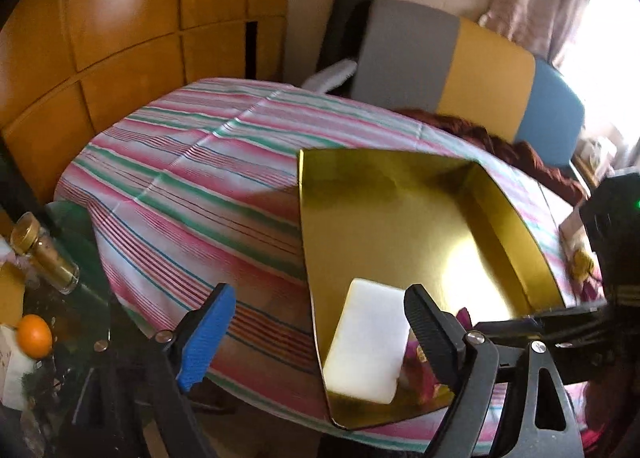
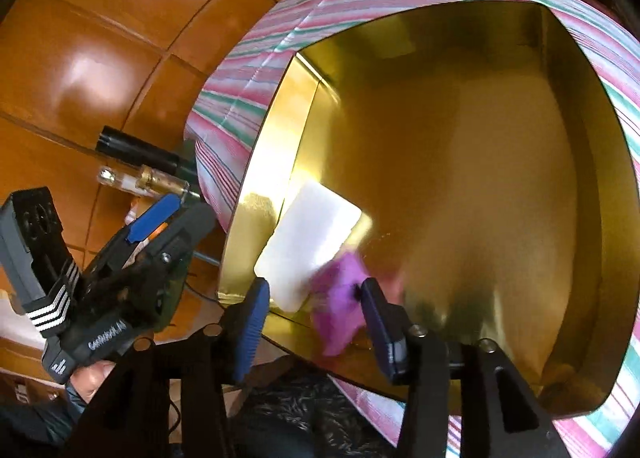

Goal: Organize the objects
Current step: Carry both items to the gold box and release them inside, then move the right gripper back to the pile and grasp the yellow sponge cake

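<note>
A shiny gold tray (image 1: 400, 210) lies on the striped tablecloth (image 1: 192, 178). A white block (image 1: 368, 338) rests in the tray's near corner, with a blurred pink object (image 1: 420, 374) beside it. My left gripper (image 1: 320, 334) hangs open and wide above that corner, its pads clear of the block. In the right wrist view the pink object (image 2: 340, 306) sits between the fingers of my right gripper (image 2: 316, 322), next to the white block (image 2: 312, 242) in the tray (image 2: 480, 178). The left pad stands clear of it, so the jaws are open. The left gripper (image 2: 172, 222) shows at the left.
A gold-capped glass bottle (image 1: 44, 258) and an orange (image 1: 35, 336) sit on a cluttered surface left of the table. Wooden panels (image 1: 120, 18) stand behind. Grey, yellow and blue cushions (image 1: 480, 70) and a dark red cloth (image 1: 500, 142) lie beyond the table's far edge.
</note>
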### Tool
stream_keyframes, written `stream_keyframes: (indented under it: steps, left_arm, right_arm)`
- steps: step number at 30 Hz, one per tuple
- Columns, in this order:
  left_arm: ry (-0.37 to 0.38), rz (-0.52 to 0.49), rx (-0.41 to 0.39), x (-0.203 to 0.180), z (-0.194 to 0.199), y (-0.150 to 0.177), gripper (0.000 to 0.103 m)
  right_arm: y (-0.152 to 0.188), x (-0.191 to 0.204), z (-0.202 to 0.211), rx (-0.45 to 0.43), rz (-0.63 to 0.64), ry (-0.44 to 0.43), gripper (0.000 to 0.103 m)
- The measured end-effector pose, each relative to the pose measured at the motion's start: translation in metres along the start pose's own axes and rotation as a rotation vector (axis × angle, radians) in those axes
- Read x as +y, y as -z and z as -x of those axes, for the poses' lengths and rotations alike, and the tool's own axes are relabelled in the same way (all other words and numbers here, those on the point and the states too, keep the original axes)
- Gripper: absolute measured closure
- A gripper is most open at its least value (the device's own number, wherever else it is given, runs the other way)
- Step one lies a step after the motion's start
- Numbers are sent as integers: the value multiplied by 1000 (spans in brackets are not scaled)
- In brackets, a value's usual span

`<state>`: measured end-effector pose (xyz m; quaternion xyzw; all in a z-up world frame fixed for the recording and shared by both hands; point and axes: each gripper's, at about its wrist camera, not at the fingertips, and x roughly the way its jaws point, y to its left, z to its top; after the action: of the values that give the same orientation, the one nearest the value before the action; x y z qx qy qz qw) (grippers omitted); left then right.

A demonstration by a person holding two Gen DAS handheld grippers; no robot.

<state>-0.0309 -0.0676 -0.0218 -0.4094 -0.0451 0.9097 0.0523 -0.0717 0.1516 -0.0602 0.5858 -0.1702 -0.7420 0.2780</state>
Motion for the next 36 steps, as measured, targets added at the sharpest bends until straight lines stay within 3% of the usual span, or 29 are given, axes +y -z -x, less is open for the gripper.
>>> stream_keyframes:
  steps: [7, 15, 23, 29, 31, 34, 36]
  left_arm:
    - [20, 23, -41, -3, 8, -10, 11]
    - [105, 41, -20, -26, 4, -17, 11]
    - [210, -85, 8, -79, -1, -16, 10]
    - [266, -184, 35, -122, -4, -13, 10]
    - [284, -198, 47, -135, -7, -13, 10]
    - [315, -228, 63, -155, -10, -12, 10]
    - [337, -260, 67, -170, -10, -11, 10]
  right_arm:
    - [6, -5, 26, -83, -9, 79, 54]
    - [22, -18, 71, -281, -7, 259, 55]
    - [49, -78, 123, -395, -164, 314, 54]
    - [76, -137, 178, -486, -319, 438, 54]
    - [88, -161, 205, -532, -390, 506, 50]
    - [103, -195, 242, -598, -492, 601, 36]
    - [111, -220, 261, -629, -564, 621, 30]
